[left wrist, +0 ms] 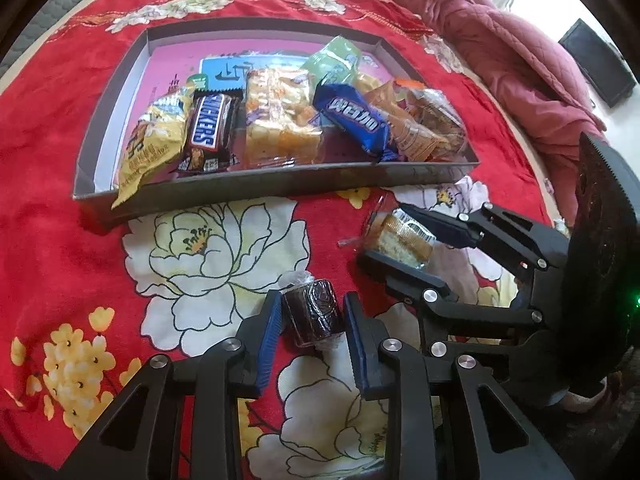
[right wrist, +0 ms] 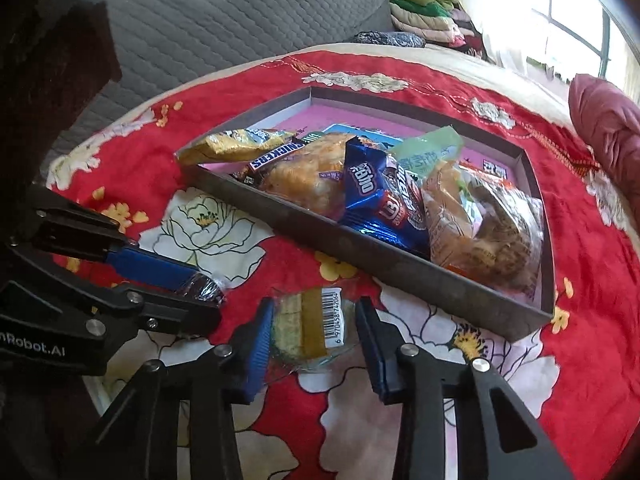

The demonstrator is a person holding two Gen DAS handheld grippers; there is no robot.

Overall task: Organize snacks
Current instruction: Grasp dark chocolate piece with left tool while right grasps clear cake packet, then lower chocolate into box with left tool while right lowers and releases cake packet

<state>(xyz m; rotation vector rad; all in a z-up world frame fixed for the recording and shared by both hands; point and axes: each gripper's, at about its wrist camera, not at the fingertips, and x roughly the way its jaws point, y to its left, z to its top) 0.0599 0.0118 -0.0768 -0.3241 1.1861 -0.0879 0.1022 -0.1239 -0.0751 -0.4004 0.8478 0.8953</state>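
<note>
A shallow grey box [left wrist: 260, 189] with a pink floor lies on the red floral cloth and holds several snacks, among them a Snickers bar [left wrist: 210, 128] and a blue Oreo pack [left wrist: 354, 118]. My left gripper [left wrist: 313, 312] is open around a dark chocolate roll in clear wrap [left wrist: 314, 312], which lies on the cloth. My right gripper [right wrist: 314, 322] is open around a small wrapped cake with a barcode [right wrist: 312, 326]; it also shows in the left wrist view [left wrist: 404, 236]. The box also shows in the right wrist view [right wrist: 400, 270].
A red quilted blanket [left wrist: 492, 44] is heaped at the right of the bed. A grey mattress pad [right wrist: 224, 12] and folded clothes [right wrist: 428, 12] lie beyond the cloth. The two grippers work side by side just in front of the box's near wall.
</note>
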